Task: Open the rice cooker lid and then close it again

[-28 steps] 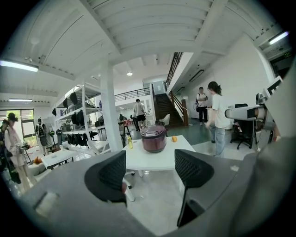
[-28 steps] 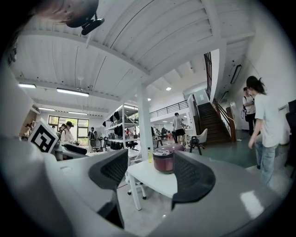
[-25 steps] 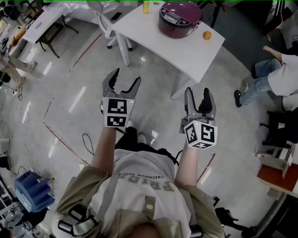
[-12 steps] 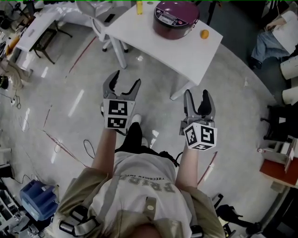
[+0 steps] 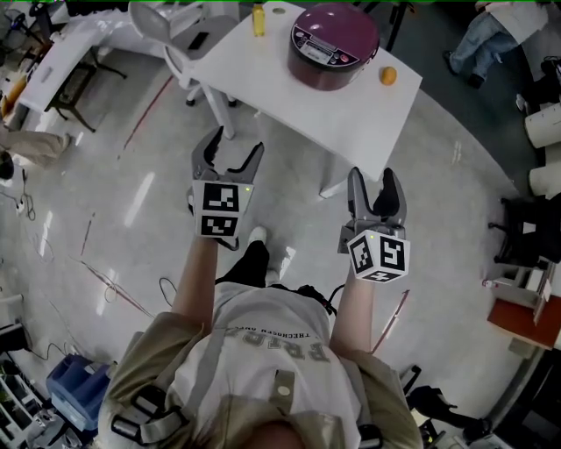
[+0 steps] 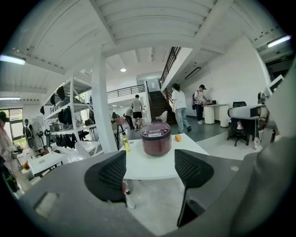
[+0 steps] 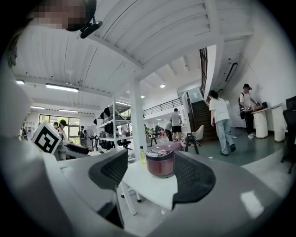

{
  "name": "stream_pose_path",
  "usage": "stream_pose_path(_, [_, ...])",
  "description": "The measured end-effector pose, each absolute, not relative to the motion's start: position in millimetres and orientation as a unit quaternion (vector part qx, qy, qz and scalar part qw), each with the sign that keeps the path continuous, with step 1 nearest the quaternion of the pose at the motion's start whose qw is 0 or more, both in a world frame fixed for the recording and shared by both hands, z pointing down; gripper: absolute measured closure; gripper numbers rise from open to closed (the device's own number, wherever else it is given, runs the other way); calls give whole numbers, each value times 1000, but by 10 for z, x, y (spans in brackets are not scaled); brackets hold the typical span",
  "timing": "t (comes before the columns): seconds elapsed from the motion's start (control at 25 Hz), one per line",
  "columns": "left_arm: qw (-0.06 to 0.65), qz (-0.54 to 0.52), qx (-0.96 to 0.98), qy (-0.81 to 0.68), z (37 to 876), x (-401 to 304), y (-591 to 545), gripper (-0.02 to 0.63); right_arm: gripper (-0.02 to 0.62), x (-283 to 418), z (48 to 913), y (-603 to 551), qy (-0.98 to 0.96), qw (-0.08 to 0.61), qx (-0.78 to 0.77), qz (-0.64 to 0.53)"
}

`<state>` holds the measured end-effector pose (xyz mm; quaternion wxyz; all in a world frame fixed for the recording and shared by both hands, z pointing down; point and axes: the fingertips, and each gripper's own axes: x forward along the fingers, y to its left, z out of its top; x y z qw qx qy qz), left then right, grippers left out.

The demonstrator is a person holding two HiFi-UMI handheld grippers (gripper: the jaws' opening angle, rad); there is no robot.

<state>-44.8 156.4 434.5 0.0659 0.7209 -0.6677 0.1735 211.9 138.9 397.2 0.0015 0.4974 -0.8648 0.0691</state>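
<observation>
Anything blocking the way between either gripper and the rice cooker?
Nothing visible: only floor and bare table top lie between the left gripper, the right gripper and the rice cooker. The bottle and orange sit beside it.

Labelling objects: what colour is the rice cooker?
The rice cooker is maroon; head view shows it best.

Rice cooker (image 5: 333, 44): panel print too small to read. Bottle (image 5: 259, 19): label illegible. Bystander (image 5: 486, 26): upper body cut by top edge. Small orange object (image 5: 388, 76): kind unclear.

The table (image 5: 351, 114) with the rice cooker (image 5: 333, 44) has drawn nearer.
</observation>
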Motion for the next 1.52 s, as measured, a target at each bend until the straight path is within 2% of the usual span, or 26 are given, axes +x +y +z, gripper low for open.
stream_pose_path(0.6, [33, 174, 751, -636, 4223, -891, 524, 265, 301, 1573, 3780, 524, -859, -32, 508, 50])
stream_pose_path(1.52, [56, 192, 772, -604, 4541, -1012, 32, 265, 293, 1278, 4059, 13, -861, -6, 502, 77])
